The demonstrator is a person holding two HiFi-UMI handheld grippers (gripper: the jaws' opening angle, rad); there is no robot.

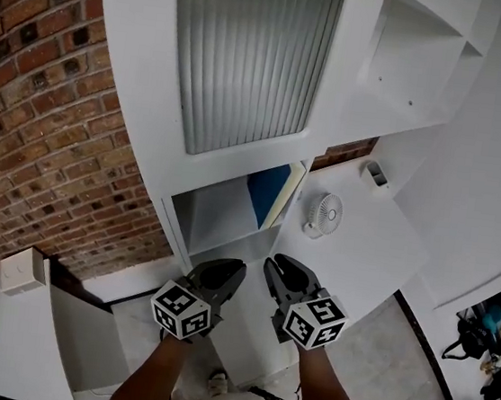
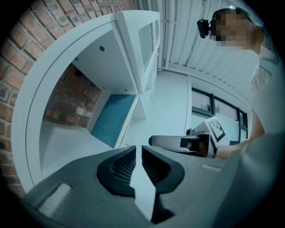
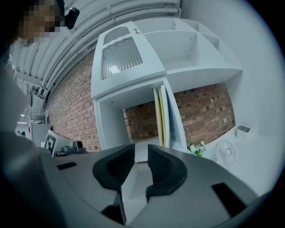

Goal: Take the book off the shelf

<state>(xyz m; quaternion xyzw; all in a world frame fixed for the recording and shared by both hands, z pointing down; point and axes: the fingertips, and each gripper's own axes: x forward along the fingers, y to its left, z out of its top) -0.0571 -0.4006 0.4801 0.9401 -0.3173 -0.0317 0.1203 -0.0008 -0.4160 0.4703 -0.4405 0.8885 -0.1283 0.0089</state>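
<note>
Left tongs (image 1: 239,266) and right tongs (image 1: 270,264), narrowly parted and empty, before the shelf (image 1: 212,215). Such slim gaps may topple the upright book (image 1: 267,195) rather than straddle it.

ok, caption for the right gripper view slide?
Right claw, jaws apart and empty, aimed at the book standing against the right wall of the open shelf bay.

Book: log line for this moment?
book standing in shelf, untouched | left gripper empty, jaws slightly apart | right gripper open, empty
</note>
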